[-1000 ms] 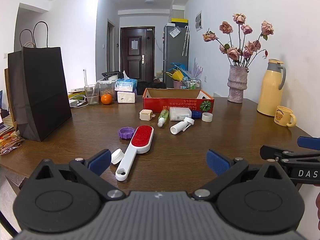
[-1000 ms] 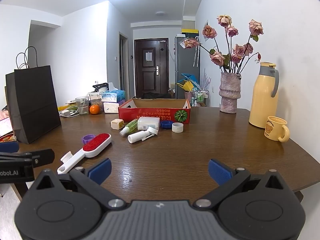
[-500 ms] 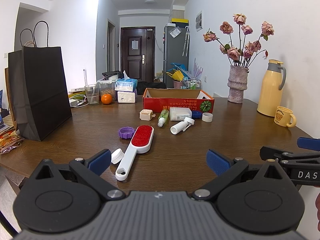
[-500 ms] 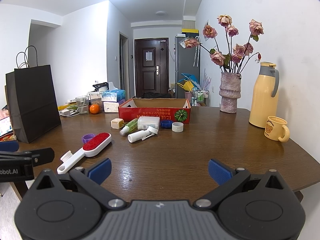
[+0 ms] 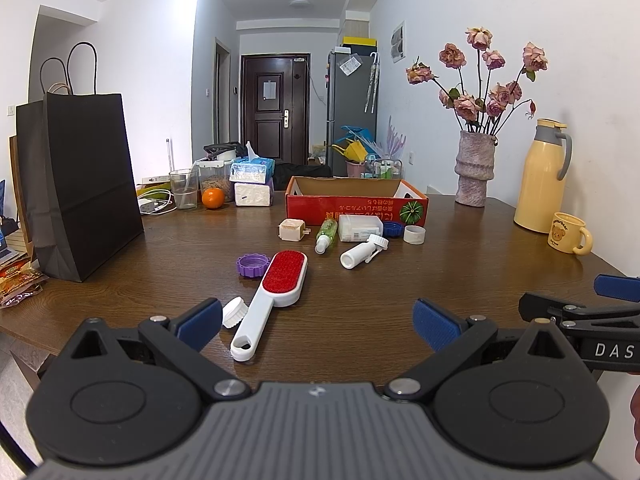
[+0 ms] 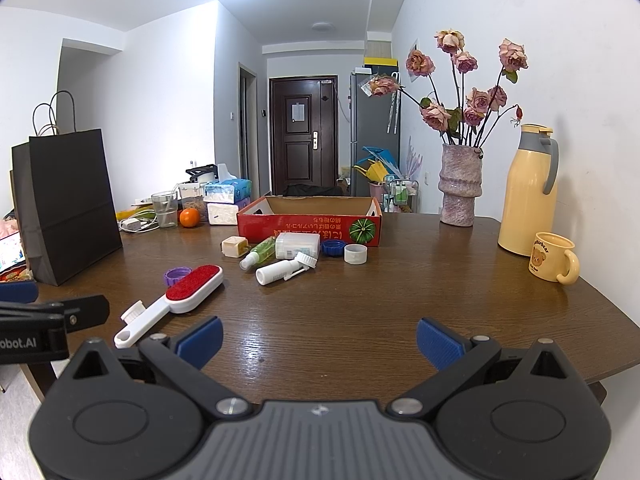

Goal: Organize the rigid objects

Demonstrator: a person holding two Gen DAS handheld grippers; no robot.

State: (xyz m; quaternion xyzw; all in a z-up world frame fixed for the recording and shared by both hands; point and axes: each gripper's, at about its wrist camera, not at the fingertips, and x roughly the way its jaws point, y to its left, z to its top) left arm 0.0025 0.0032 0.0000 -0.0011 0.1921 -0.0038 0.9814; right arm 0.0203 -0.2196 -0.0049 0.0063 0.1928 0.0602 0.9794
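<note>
A white lint brush with a red pad [image 5: 272, 294] [image 6: 176, 298] lies on the brown table, with a white cap [image 5: 233, 312] and a purple lid [image 5: 251, 265] beside it. Farther back, before the open red cardboard box [image 5: 356, 204] [image 6: 310, 224], lie a beige cube [image 5: 291, 229], a green spray bottle [image 5: 326, 232], a white box [image 5: 359, 227], a white bottle [image 5: 362, 252], a blue lid [image 5: 393, 230] and a white ring [image 5: 414, 234]. My left gripper [image 5: 318, 326] hovers open just short of the brush handle. My right gripper [image 6: 318, 340] is open over bare table to its right.
A black paper bag [image 5: 76, 184] stands at the left. A glass, an orange [image 5: 213, 198] and tissue packs sit at the back left. A vase of roses [image 5: 474, 172], a yellow thermos [image 5: 540, 180] and a yellow mug [image 5: 570, 232] line the right wall.
</note>
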